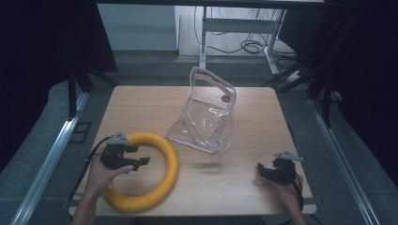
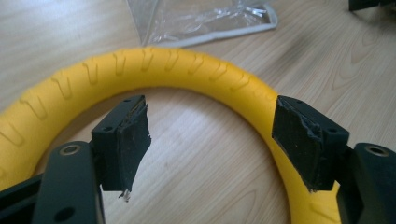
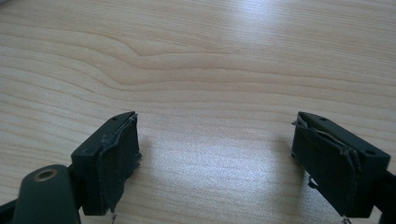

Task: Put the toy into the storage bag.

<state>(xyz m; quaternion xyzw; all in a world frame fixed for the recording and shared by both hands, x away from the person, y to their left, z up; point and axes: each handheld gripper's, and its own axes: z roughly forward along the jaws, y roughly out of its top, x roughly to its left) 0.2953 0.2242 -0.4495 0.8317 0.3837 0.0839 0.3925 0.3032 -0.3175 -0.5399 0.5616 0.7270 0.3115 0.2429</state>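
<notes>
On the table, a ring lies at the near left, with a pouch standing behind it to the right, near the middle. The left hand-held gripper sits over the ring's inner opening. The right hand-held gripper is at the near right, well apart from both.
</notes>
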